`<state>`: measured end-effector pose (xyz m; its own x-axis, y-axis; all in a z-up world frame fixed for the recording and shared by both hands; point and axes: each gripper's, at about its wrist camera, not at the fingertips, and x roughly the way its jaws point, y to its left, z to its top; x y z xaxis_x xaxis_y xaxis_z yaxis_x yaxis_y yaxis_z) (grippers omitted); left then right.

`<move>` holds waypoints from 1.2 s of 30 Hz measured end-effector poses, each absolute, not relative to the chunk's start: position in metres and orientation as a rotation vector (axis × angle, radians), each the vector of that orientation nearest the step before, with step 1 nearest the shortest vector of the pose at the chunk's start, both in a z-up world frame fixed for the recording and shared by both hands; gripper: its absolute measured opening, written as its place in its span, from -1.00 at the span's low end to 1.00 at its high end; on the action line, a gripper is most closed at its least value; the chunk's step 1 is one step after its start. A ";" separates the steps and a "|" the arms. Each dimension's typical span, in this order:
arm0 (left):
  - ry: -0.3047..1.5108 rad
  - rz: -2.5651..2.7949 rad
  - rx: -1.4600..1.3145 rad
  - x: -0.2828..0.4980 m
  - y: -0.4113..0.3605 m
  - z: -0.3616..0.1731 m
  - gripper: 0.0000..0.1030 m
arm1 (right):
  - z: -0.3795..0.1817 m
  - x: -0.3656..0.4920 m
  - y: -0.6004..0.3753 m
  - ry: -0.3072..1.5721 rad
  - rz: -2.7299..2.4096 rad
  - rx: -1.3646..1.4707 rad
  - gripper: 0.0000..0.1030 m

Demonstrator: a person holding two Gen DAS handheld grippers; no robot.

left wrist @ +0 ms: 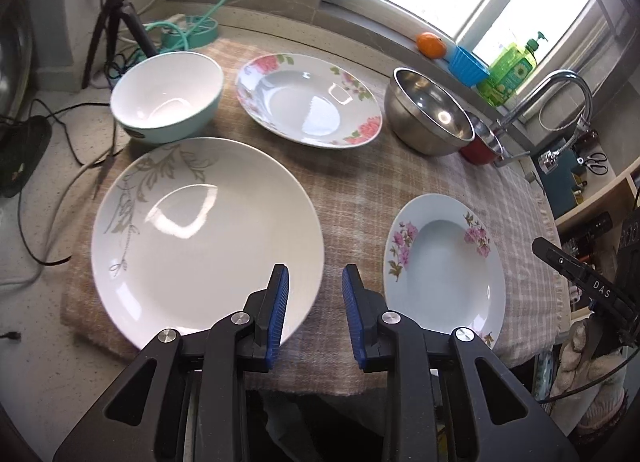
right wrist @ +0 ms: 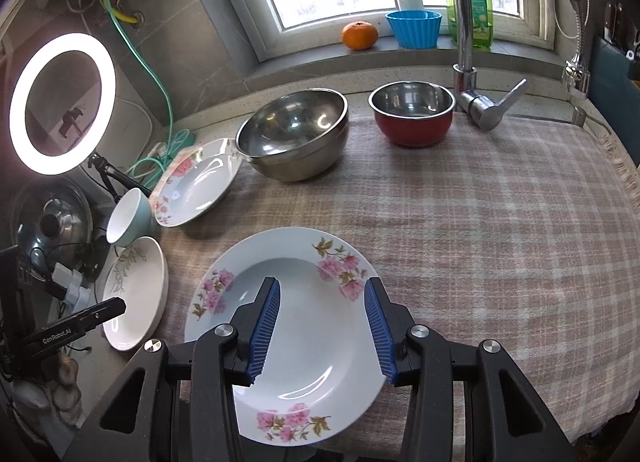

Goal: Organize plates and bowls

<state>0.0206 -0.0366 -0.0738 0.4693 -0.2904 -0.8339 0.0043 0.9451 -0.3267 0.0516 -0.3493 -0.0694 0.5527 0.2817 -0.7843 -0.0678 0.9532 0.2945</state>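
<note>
A large white plate with a grey vine pattern (left wrist: 204, 234) lies at the near left of the checked cloth. My left gripper (left wrist: 315, 278) is open, hovering between that plate's right rim and a small pink-flowered deep plate (left wrist: 444, 262). My right gripper (right wrist: 322, 294) is open above that small flowered plate (right wrist: 304, 326), holding nothing. A larger flowered deep plate (left wrist: 308, 99) lies further back, with a teal bowl (left wrist: 168, 95) to its left and a steel bowl (left wrist: 430, 109) to its right. A red bowl (right wrist: 412, 113) stands by the tap.
A tap (right wrist: 464, 21) rises at the back right. The windowsill holds an orange (right wrist: 359, 35), a blue cup (right wrist: 414, 27) and a green soap bottle (right wrist: 474, 1). A ring light (right wrist: 62, 101) on a tripod, cables and a pot lid (right wrist: 50, 221) crowd the left.
</note>
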 end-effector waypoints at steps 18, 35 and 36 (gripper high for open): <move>1.102 0.057 -0.400 -0.005 0.038 -0.084 -0.03 | -0.064 0.066 -0.267 1.026 0.388 0.190 -0.15; 1.123 0.199 -0.537 -0.017 0.062 -0.090 -0.17 | -0.076 0.108 -0.228 1.101 0.616 0.187 -0.16; 1.118 0.194 -0.541 -0.014 0.065 -0.090 -0.17 | -0.077 0.109 -0.224 1.104 0.619 0.181 -0.17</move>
<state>-0.0139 0.0649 -0.0899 0.4370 -0.1175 -0.8918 -0.4119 0.8553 -0.3145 0.1089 -0.2237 -0.0767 0.3019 0.5508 -0.7781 -0.3768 0.8187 0.4333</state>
